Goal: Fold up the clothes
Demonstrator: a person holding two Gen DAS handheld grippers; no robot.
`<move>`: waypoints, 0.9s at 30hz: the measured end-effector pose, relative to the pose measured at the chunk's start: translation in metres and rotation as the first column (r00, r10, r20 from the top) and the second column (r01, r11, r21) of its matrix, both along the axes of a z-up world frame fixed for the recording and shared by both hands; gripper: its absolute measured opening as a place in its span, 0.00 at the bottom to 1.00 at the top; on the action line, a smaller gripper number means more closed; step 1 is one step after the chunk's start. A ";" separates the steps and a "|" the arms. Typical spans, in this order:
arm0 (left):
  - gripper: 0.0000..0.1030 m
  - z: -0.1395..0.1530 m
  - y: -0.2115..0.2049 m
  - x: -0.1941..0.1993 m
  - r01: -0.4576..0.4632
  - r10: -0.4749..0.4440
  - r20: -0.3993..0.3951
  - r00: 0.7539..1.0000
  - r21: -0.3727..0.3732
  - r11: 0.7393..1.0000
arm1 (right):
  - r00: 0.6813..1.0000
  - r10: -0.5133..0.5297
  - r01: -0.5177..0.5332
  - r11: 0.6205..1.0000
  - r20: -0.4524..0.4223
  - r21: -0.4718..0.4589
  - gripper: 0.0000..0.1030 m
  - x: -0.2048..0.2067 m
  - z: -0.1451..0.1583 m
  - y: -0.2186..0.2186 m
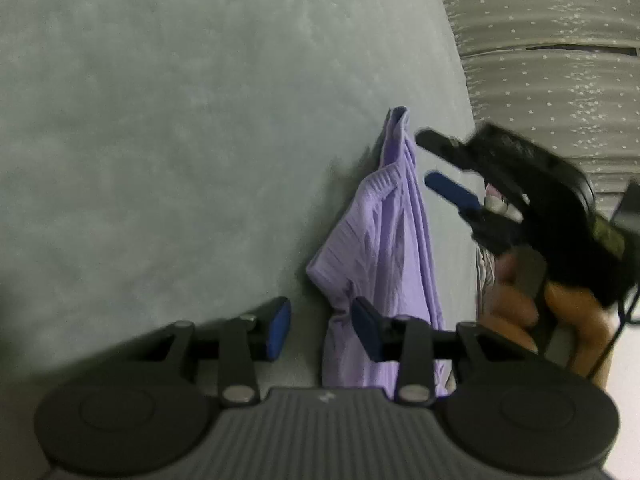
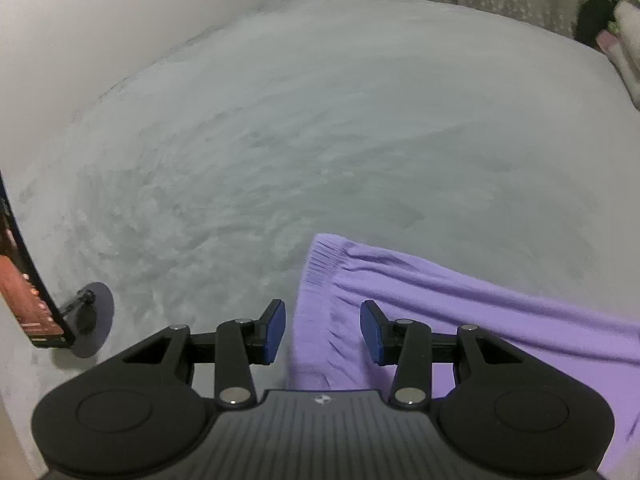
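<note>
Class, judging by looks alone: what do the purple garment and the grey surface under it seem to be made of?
Purple garment: soft matte knit fabric, apparently; its ribbed, gathered band and limp folds suggest this.
Grey surface: plush, fleecy textile, probably a bed cover; its nap looks mottled and brushed, without shine.

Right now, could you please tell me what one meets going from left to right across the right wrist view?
Tilted dark phone screen → its round black stand base → grey fuzzy blanket → right gripper → ribbed lilac garment.
</note>
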State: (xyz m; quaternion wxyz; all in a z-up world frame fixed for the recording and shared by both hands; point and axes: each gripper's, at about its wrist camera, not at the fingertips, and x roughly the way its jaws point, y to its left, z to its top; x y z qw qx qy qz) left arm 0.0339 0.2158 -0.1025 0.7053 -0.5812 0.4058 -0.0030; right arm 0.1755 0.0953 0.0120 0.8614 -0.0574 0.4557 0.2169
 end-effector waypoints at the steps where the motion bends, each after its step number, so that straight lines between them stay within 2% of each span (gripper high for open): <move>1: 0.34 -0.001 -0.002 0.004 0.002 -0.002 0.001 1.000 0.001 1.000 | 1.000 0.009 -0.009 1.000 0.004 -0.016 0.40 0.002 -0.003 0.006; 9: 0.36 -0.004 -0.016 0.013 0.008 -0.009 0.012 1.000 0.052 0.999 | 0.999 0.040 -0.034 0.985 0.031 -0.168 0.39 0.011 -0.034 0.034; 10: 0.36 -0.004 -0.016 0.013 0.008 -0.009 0.014 1.000 0.055 0.998 | 0.998 0.045 -0.038 0.984 0.037 -0.173 0.34 0.010 -0.036 0.035; 11: 0.36 -0.004 -0.016 0.012 0.008 -0.009 0.016 1.000 0.058 0.998 | 0.998 0.050 -0.041 0.983 0.043 -0.179 0.24 0.010 -0.038 0.035; 14: 0.36 -0.003 -0.018 0.013 0.003 -0.005 0.024 1.000 0.067 0.998 | 0.997 0.050 -0.038 0.984 0.063 -0.174 0.19 0.009 -0.035 0.029; 17: 0.36 -0.004 -0.022 0.013 -0.005 0.002 0.037 0.999 0.077 0.997 | 0.998 0.019 -0.014 0.996 0.055 -0.091 0.13 0.009 -0.030 0.010; 20: 0.36 -0.002 -0.025 0.015 -0.007 0.003 0.050 0.999 0.095 0.995 | 0.999 -0.052 0.051 0.997 0.005 0.053 0.11 0.014 -0.028 -0.023; 23: 0.36 -0.001 -0.025 0.019 -0.011 0.004 0.064 0.998 0.113 0.993 | 0.989 -0.135 0.145 0.975 -0.068 0.166 0.11 0.021 -0.033 -0.059; 27: 0.35 0.002 -0.024 0.020 -0.012 -0.001 0.081 0.997 0.151 0.988 | 0.969 -0.186 0.228 0.928 -0.162 0.296 0.11 0.026 -0.047 -0.094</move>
